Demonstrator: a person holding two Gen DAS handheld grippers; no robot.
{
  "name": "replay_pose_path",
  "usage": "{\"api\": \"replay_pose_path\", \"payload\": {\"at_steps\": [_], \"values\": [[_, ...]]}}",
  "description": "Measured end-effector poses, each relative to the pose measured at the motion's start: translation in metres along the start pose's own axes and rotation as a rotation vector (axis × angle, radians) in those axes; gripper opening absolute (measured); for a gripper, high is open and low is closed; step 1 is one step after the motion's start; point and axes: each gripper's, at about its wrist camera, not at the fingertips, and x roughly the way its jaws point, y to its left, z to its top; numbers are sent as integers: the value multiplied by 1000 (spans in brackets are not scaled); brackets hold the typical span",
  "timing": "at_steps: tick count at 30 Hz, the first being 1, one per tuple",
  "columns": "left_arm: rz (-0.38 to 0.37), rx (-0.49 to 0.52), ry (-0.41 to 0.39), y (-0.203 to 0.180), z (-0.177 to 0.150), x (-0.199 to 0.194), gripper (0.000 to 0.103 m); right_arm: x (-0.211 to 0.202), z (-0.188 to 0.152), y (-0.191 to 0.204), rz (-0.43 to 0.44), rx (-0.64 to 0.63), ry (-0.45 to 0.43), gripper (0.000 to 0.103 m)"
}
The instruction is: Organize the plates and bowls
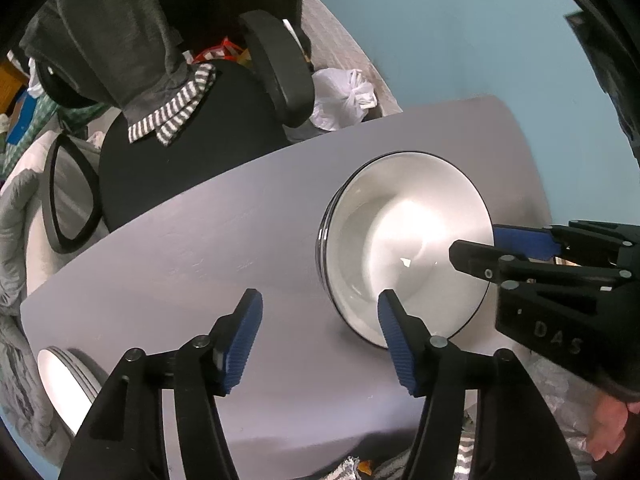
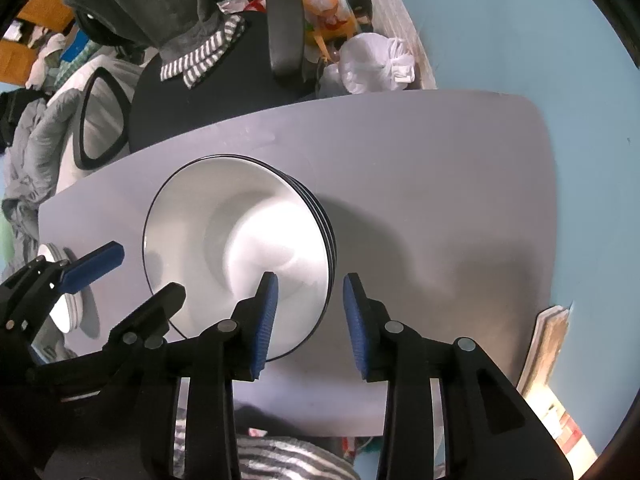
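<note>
I've got the bowl stack (image 2: 240,248) sitting mouth-up on the grey worktop (image 2: 440,184); several dark rims show nested one under another at its side, so I judge the bowls already gathered into one pile; being round it has no long axis across the worktop, its only axis runs straight up through the nest, and the opening faces up toward my cameras. My right gripper (image 2: 308,312) straddles the near rim of that stack, one blue pad over the white inside, the other outside the wall; the jaws stand apart with a clear gap, nothing clamped yet, and I can't tell whether either pad touches the rim. My left gripper (image 1: 320,336) hangs on the other side of the stack, jaws wide apart and empty, one pad just at the bowl's edge, the other over bare worktop. Well off from the stack, at the worktop's far-left edge, the plate stack (image 1: 68,384) lies flat, a few white plates piled; so plates look gathered too. What's left, as I read it, is placing the two piles where they belong, maybe side by side; beyond the stack, a black office chair (image 1: 192,148) draped with a grey garment (image 1: 120,40), and a white plastic bag (image 1: 344,98).
</note>
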Motion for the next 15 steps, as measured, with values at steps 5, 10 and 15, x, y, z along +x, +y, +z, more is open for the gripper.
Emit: {"api": "replay_pose_path", "payload": {"at_steps": [5,10,15], "values": [[-10,-34,-20,10,-5,-8,62,-10,-4,-3,-7,6,-38,50],[-17,-61,-58,20,-12,-22,67,-21,-10,-5,-6,16,-68,56],[-24,-92,-87,31,-19,-35,68,-37,-19,-3,-18,8,-115,60]]}}
